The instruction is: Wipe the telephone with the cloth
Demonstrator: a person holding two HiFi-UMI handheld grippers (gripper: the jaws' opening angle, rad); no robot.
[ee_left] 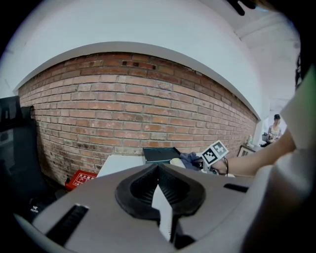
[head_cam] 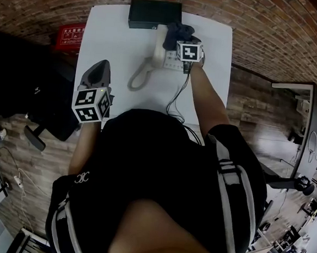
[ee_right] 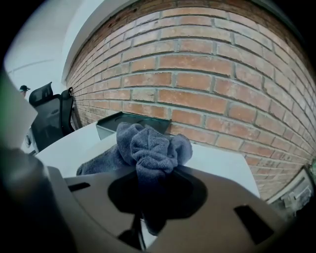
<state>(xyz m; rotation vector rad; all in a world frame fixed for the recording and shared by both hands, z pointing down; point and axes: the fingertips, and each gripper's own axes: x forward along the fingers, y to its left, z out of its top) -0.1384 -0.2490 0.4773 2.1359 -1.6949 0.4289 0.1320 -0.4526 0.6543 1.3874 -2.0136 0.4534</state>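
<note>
The cloth [ee_right: 148, 148] is blue-grey, the telephone [head_cam: 146, 68] cream, the desk [head_cam: 111, 37] white. At upper left sits a red box [head_cam: 70, 37]. The wall [ee_right: 222, 74] is red-brown brick.

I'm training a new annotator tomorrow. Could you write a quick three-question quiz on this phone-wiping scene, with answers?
1. What does the right tool grip? A) a cup B) the cloth C) a pen
2. True or false: the left tool is shut with nothing in it.
3. Fill in: the handset lies on the table, to the ___ of the telephone base.
Key: 1 B; 2 true; 3 left.
</note>
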